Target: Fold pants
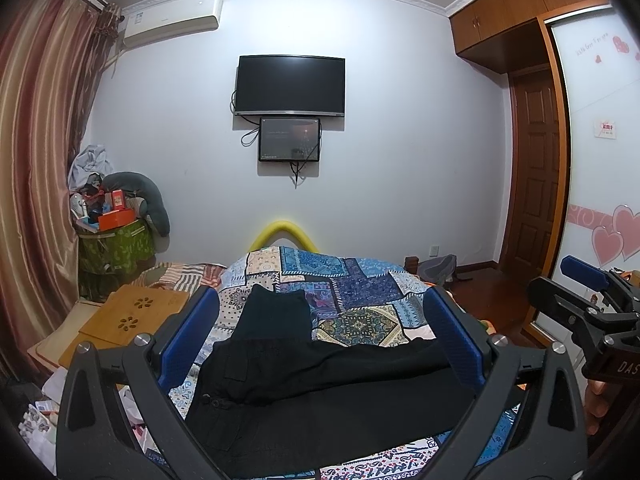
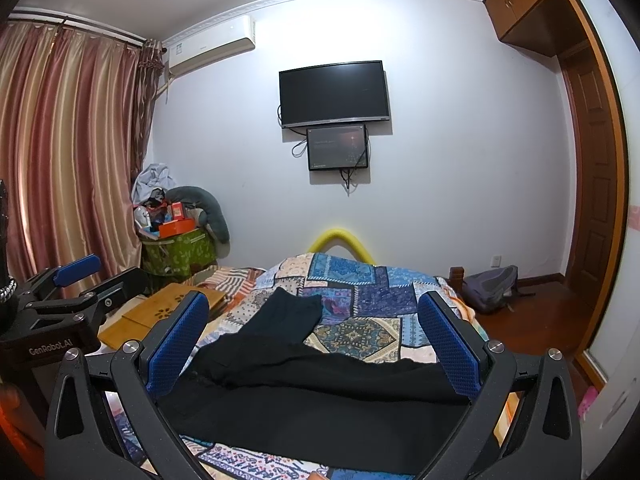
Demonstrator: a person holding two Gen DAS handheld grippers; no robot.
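Both wrist views hover low over the bed (image 1: 360, 280), facing the television wall (image 2: 440, 160)

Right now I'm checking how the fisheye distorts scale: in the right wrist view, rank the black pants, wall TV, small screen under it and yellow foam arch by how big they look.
1. black pants, largest, though nearest the camera
2. wall TV
3. small screen
4. yellow foam arch, close to the small screen, so that order is unsure

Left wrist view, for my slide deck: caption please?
Open left hand-held gripper poised above black fabric pants sprawled on a blue patchwork bedspread.
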